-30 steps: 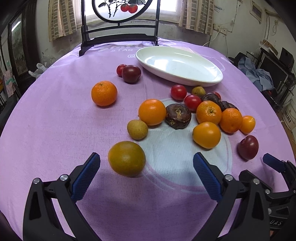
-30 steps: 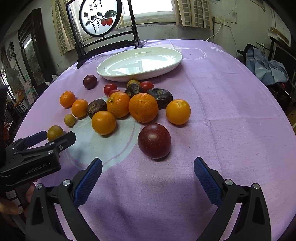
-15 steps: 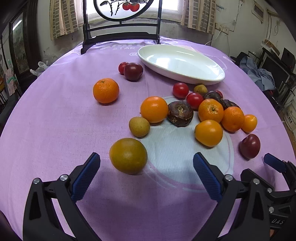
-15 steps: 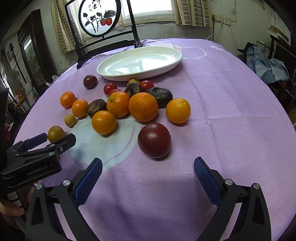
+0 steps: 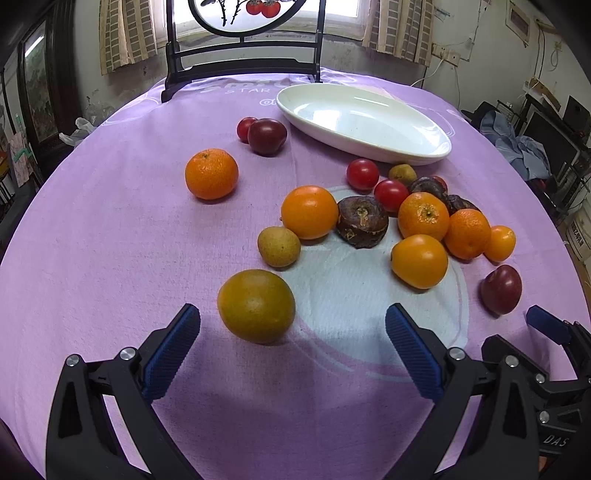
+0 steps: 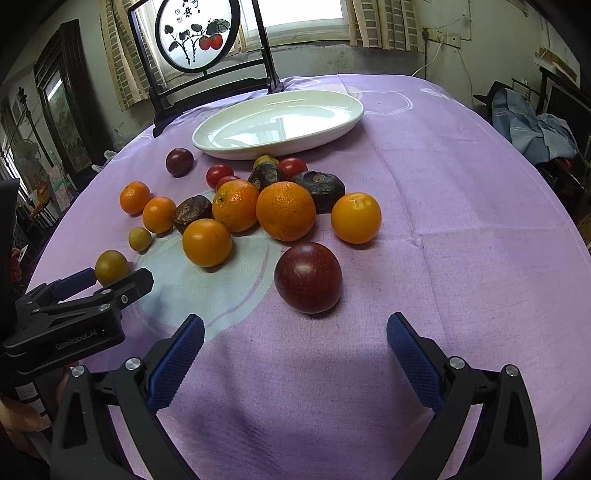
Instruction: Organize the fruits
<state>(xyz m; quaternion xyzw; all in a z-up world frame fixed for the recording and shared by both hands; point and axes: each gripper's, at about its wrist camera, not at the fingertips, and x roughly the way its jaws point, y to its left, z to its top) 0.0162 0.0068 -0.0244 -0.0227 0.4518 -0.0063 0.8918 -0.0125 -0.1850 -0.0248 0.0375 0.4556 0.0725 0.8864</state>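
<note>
None of the fruit was on the white dish (image 5: pixel 424 155); all lay on the worktop (image 5: pixel 110 240) near it. I held left gripper (image 5: pixel 291 347) and right gripper (image 6: pixel 295 347) open, empty.

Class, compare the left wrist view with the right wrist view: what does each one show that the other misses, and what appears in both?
Only the left wrist view shows the small red fruit tucked behind the far dark plum.

Only the right wrist view shows the screen's whole round painting and the maker's lettering on the left hand-held gripper.

Both show the empty white plate, the green-brown citrus, the near dark plum, and the open right hand-held gripper.
</note>
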